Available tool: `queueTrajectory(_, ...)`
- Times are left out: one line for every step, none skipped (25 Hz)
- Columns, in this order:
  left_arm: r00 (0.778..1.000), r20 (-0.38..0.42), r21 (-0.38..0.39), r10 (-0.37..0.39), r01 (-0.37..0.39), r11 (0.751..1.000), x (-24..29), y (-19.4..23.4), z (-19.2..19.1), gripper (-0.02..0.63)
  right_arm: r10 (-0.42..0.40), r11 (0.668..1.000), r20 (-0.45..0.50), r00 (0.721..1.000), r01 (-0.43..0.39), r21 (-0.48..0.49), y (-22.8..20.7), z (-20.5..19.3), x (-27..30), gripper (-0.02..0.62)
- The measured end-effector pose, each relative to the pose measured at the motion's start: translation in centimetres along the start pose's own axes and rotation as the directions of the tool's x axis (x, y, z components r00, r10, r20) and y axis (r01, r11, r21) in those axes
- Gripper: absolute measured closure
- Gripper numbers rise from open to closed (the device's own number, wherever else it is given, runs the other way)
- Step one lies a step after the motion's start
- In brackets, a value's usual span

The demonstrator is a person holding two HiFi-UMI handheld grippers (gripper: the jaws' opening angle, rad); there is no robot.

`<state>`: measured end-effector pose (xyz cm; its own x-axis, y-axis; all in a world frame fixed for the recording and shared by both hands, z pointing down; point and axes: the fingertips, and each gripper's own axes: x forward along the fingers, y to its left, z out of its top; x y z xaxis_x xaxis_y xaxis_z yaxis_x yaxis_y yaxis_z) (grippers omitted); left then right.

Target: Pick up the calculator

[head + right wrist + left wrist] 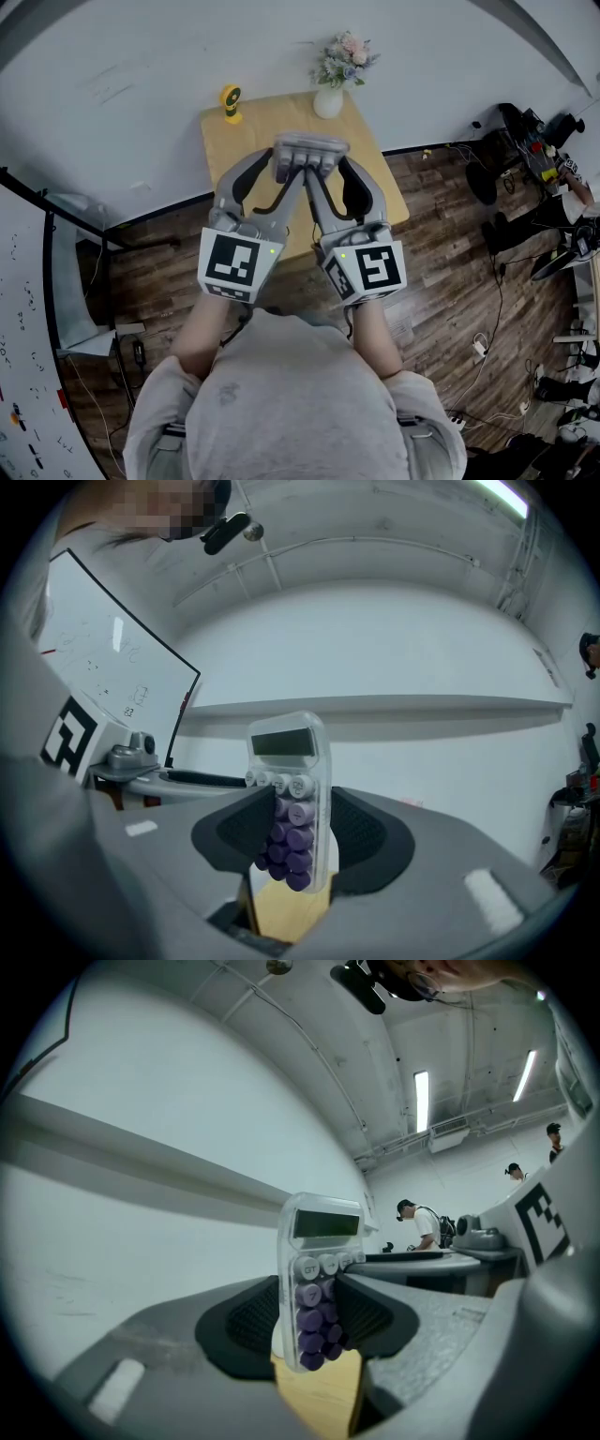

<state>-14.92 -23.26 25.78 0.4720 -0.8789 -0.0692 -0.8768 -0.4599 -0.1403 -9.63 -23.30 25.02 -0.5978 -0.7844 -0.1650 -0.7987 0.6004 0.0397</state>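
Observation:
A clear calculator (310, 148) with purple keys hangs lifted above the wooden table (255, 127). Both grippers grasp it from the near side. My left gripper (292, 167) grips its left part and my right gripper (324, 169) its right part. In the left gripper view the calculator (324, 1226) stands upright on edge between the ribbed black pads (251, 1321), my left gripper (311, 1324) shut on it. In the right gripper view the calculator (285, 743) likewise sits between the pads (367, 832), my right gripper (292, 844) shut on it.
A white vase of flowers (330, 97) stands at the table's far right corner and a small yellow object (231, 101) at its far left corner. A white wall runs behind the table. Cables and equipment (534, 150) lie on the wooden floor to the right.

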Motion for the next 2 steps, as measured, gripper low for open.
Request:
queueTrajectory(1.0,-0.003,0.001,0.002,-0.002,1.0,-0.11,0.14,-0.1,0.413,0.002,1.0,-0.002,1.0,-0.002,0.002,0.16,-0.11,0.1,0.416)
queueTrajectory(1.0,-0.007,0.003,0.004,-0.004,1.0,-0.23,0.27,-0.21,0.413,0.005,1.0,-0.005,1.0,-0.005,0.005,0.33,-0.23,0.19,0.416)
